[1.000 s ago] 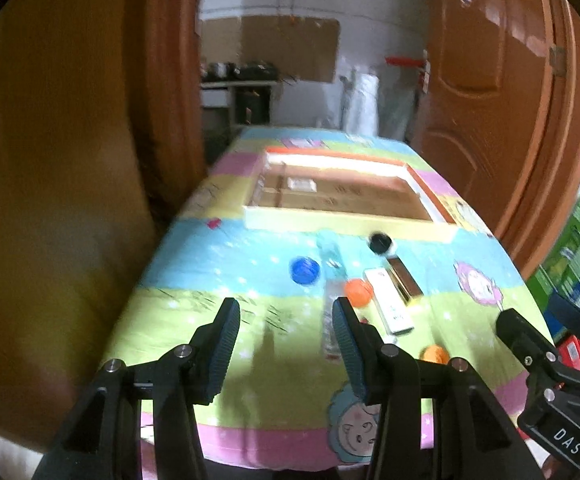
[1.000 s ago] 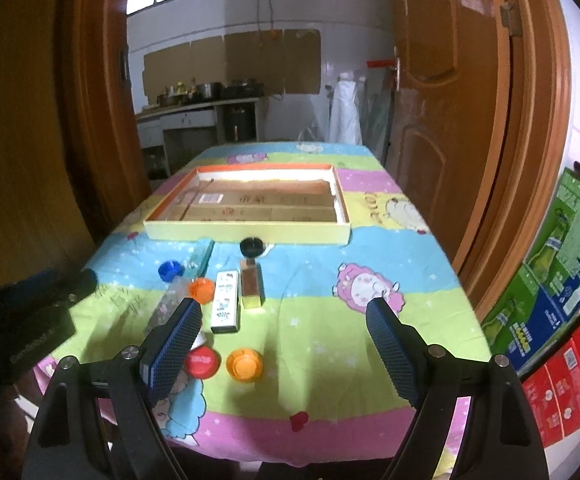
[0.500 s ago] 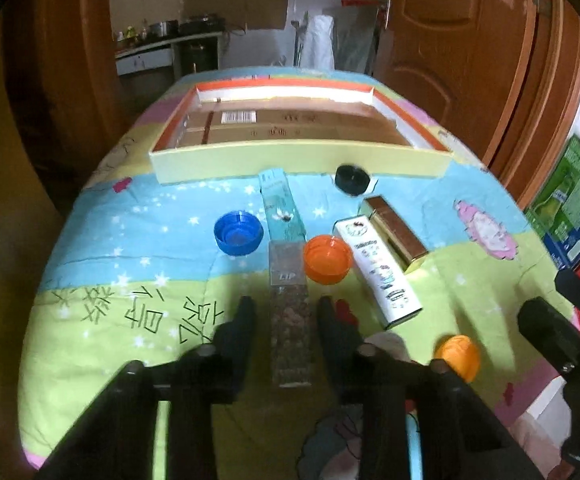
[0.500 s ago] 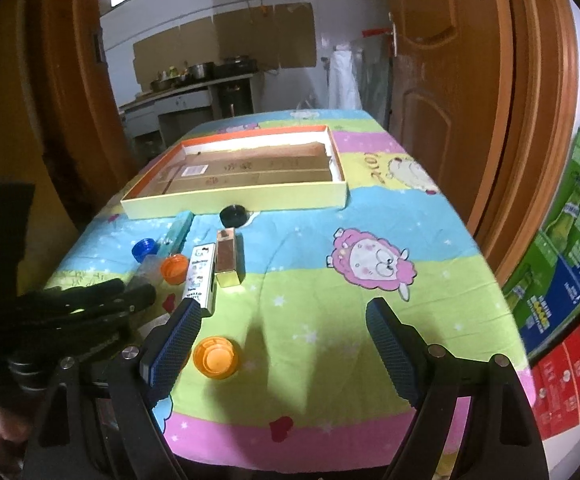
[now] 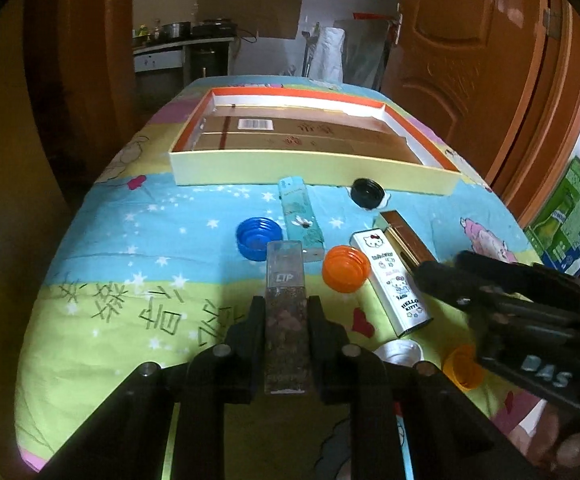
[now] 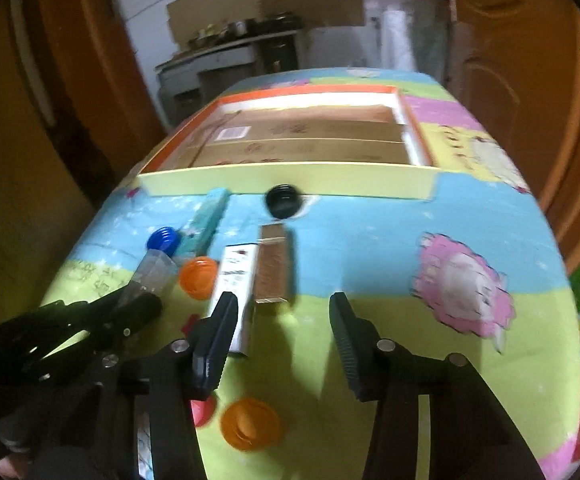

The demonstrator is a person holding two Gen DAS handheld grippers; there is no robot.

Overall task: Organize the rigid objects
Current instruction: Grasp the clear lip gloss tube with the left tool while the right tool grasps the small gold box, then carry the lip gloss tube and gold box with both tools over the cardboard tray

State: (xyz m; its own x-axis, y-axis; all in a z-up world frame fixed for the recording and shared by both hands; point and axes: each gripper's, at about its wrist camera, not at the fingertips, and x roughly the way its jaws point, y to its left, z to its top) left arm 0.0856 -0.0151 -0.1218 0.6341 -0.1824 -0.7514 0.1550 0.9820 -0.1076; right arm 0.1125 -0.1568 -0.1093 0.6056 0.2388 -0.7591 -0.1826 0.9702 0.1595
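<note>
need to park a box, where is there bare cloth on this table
Free: the patch right of the gold box around the pink sheep print, and the left strip beside the blue cap. Crowded: the middle cluster from black cap to orange cap, below the tray.

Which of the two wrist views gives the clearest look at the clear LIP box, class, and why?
The left wrist view. There the clear LIP box lies sharp and centred, lengthwise between the left gripper pads, its label readable. The right wrist view is blurred and shows only its far end poking out beyond the left gripper at the left edge.
</note>
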